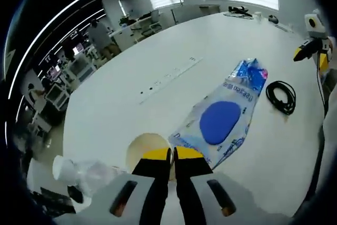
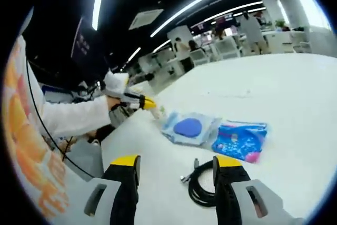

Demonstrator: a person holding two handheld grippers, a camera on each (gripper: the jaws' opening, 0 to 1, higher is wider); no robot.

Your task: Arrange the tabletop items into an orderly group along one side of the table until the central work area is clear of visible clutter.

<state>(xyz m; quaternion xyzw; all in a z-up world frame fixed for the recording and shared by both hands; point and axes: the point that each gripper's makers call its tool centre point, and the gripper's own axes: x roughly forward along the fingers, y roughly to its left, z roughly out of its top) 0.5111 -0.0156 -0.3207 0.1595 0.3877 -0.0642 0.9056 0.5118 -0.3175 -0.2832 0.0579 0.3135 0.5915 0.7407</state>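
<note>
Left gripper [image 1: 171, 157], jaws pinching the cup [image 1: 145, 148] rim beside the blue packet [image 1: 224, 117]; right gripper [image 2: 176, 169], jaws spread, must next close on the cable [image 2: 202, 185] near that packet

A clear plastic bag [image 1: 224, 117] lies flat on the white table [image 1: 158, 51], with a blue disc inside and blue print at its far end. A coiled black cable [image 1: 281, 96] lies just beside it. A pale round cup [image 1: 147, 148] touches the bag's near edge; a crumpled clear bottle [image 1: 87, 175] lies at the table's edge.
</note>
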